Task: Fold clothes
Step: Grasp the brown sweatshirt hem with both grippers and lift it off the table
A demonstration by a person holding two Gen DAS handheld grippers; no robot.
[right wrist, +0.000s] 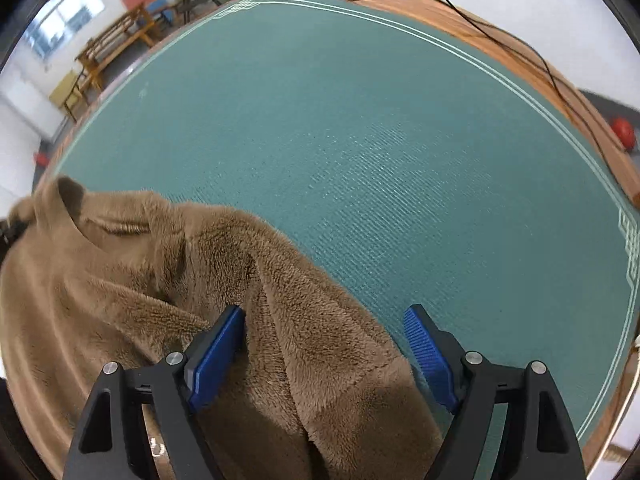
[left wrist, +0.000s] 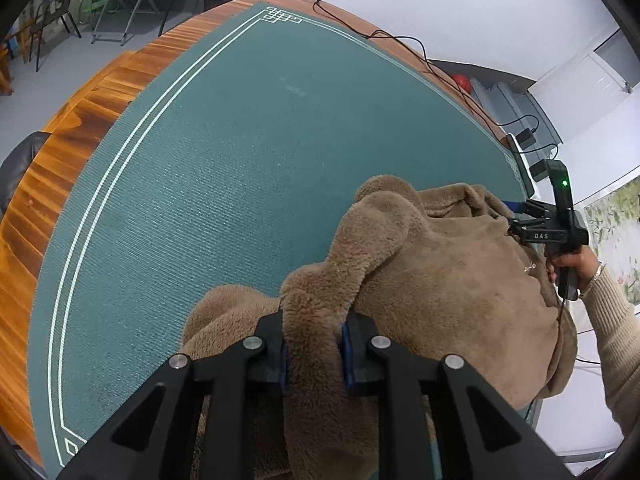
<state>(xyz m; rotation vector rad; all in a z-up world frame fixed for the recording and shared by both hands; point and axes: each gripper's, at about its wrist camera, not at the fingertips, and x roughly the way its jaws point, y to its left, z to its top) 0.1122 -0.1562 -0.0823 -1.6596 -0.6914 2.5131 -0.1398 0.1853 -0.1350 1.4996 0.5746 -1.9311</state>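
**Fleece Garment Gripped at One Edge, Second Gripper Open**

A wooden table point(left wrist: 92, 112) filled both views. A green mat point(left wrist: 208, 168) with a pale double border line covered most of its top. A black cable point(right wrist: 500, 40) ran along the bare wood at the far right edge of the table.

The brown fleece garment point(left wrist: 440, 280) lay bunched on the near part of the mat, toward the right in the left wrist view and toward the near left in the right wrist view. Part of it was raised off the mat in thick folds.

The left gripper point(left wrist: 314, 354) was closed on a thick fold of the garment. The fold was pinched between the two blue pads point(left wrist: 346, 360), and the fabric rose up and away from the jaws.

The right gripper point(right wrist: 324, 356) stood wide open. A ridge of the garment lay between its jaws, touching the left blue pad point(right wrist: 216, 360). The right pad was clear of the fabric, with green mat showing beside it.

In the left wrist view, a hand point(left wrist: 568, 268) in a beige knit sleeve point(left wrist: 612, 320) held the right gripper's handle at the far right side of the garment.
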